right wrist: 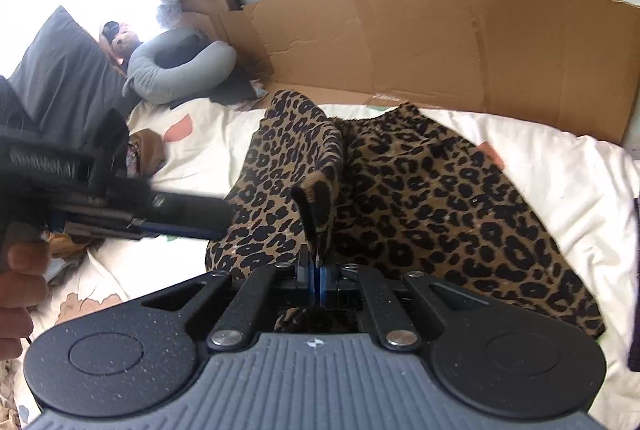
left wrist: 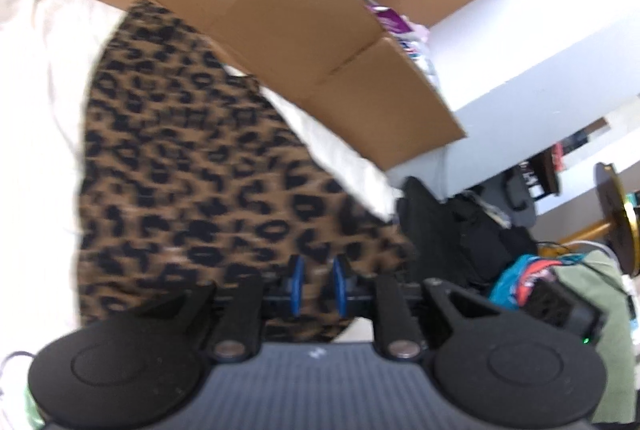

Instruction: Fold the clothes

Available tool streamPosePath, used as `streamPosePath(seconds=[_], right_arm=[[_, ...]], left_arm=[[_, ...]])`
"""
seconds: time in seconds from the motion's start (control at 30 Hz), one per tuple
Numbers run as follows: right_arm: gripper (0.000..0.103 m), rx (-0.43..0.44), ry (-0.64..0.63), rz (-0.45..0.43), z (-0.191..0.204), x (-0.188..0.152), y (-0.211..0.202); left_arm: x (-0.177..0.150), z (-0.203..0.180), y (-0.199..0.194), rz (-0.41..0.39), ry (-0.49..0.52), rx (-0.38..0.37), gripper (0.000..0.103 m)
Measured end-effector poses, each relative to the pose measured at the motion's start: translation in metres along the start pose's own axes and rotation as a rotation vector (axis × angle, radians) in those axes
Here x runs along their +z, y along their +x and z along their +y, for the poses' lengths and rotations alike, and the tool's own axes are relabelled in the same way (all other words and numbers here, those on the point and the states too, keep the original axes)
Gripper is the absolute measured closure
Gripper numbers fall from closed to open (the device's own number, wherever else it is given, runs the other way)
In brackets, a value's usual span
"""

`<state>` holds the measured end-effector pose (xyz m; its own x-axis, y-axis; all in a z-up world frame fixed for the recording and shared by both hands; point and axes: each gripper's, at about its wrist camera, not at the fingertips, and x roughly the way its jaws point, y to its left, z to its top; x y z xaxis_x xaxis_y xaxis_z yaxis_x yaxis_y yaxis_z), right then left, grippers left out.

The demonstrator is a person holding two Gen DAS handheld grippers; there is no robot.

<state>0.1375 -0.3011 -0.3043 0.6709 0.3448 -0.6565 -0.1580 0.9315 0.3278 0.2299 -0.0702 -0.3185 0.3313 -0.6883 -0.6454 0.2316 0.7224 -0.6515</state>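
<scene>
A leopard-print garment (left wrist: 192, 169) lies spread on a white duvet (left wrist: 40, 89). In the left wrist view my left gripper (left wrist: 318, 286) hovers over its near edge. The blue pads (left wrist: 297, 286) stand a small gap apart, and I see no cloth pinched between them. In the right wrist view the garment (right wrist: 440, 189) has a flap raised at its middle. My right gripper (right wrist: 316, 270) is shut on the lower edge of that flap. The left gripper (right wrist: 192, 218) reaches in from the left, its tips at the garment's left edge, with a hand (right wrist: 20, 270) behind it.
An opened cardboard box (right wrist: 440, 41) stands along the far side of the duvet (right wrist: 580, 189). A grey neck pillow (right wrist: 180, 65) and a dark pillow (right wrist: 60, 69) lie at the far left. Beside the bed are dark clothes (left wrist: 460, 230) and clutter.
</scene>
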Motion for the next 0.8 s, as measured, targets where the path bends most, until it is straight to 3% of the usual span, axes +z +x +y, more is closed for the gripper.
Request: streamPosePath(seconds=[0.33,0.53,0.8], right_arm=[[0.103,-0.097,0.105,-0.009,-0.050,0.000,-0.014],[0.103,-0.141,0.142,0.008,-0.071,-0.010,-0.013],[0.102,-0.192,0.186,0.078,-0.102,-0.039,0.011]], left_arm=[[-0.012,0.042,0.001,0.022,-0.047,0.167,0.087],[-0.018,0.062,0.005,0.046,-0.046,0.209,0.087],[-0.026,0.087,0.012,0.134,-0.003,0.265,0.083]])
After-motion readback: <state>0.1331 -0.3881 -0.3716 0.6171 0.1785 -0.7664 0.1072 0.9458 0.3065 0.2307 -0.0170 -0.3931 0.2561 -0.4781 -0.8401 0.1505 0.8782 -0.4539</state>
